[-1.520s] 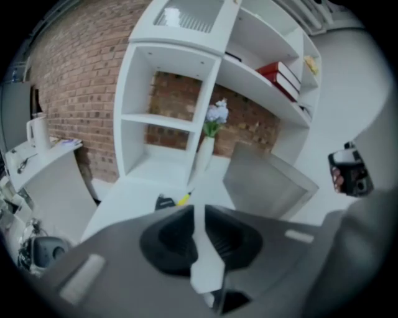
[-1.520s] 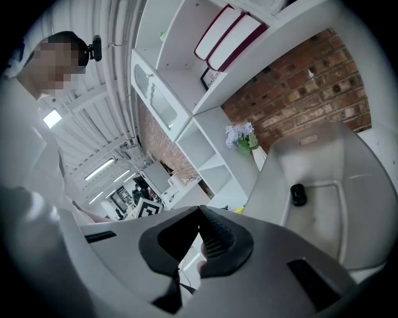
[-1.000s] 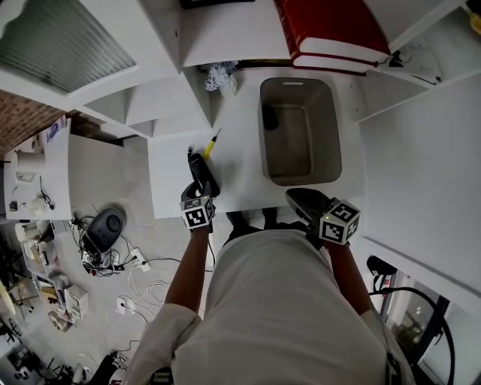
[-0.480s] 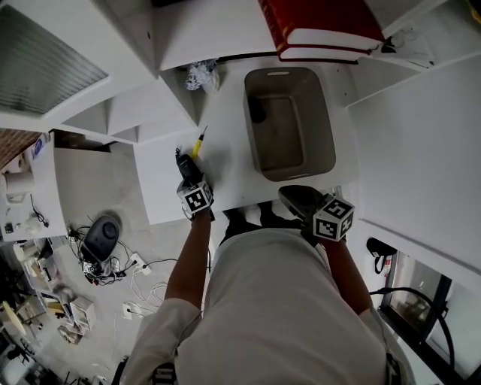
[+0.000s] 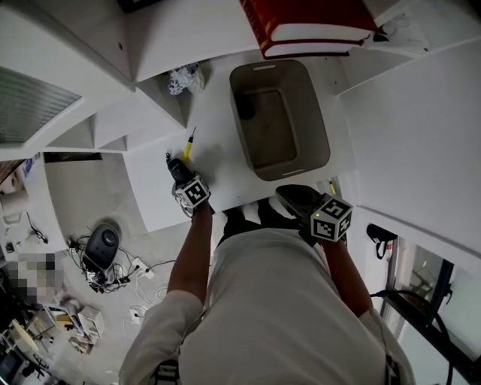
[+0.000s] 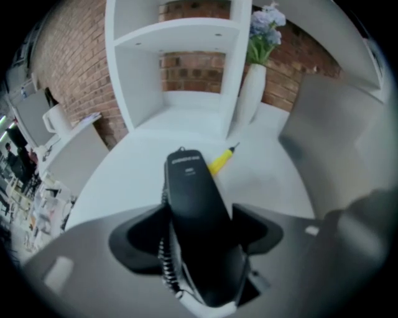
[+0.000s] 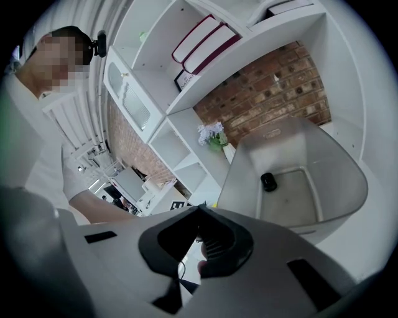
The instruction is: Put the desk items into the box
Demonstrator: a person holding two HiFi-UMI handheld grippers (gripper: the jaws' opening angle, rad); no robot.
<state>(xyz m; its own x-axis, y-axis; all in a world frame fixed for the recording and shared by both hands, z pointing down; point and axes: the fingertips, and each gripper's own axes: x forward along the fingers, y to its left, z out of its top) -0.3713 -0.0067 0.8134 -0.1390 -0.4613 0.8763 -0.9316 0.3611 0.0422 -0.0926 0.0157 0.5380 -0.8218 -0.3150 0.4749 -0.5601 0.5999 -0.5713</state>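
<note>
**Left gripper.** The left gripper (image 6: 196,235) points steeply down at the near left part of the white desk (image 5: 218,113). Its jaws have just been opening and stand wide apart. A black stapler (image 6: 189,186) lies lengthwise between them on the desk. The pads sit on either side of the stapler and do not clamp it. A coiled spring shows along the stapler's left side.

**Right gripper.** The right gripper (image 7: 199,211) hovers at the near edge of the desk, just in front of the box. Its jaw tips meet, and nothing is between them.

**Box.** The grey box (image 5: 325,143) stands open-topped on the desk, to the right of the left gripper and well apart from it. One small dark object (image 5: 246,111) rests on the box floor in the far left corner. The rest of the floor is bare.

**Other items.**
- A yellow-handled tool (image 5: 188,144) lies on the desk just beyond the stapler, with its thin tip pointing away.
- A white vase with flowers (image 6: 252,93) stands at the far side of the desk, against the shelf unit.
- Red books (image 5: 308,22) lie stacked on the shelf beyond the box.
</note>
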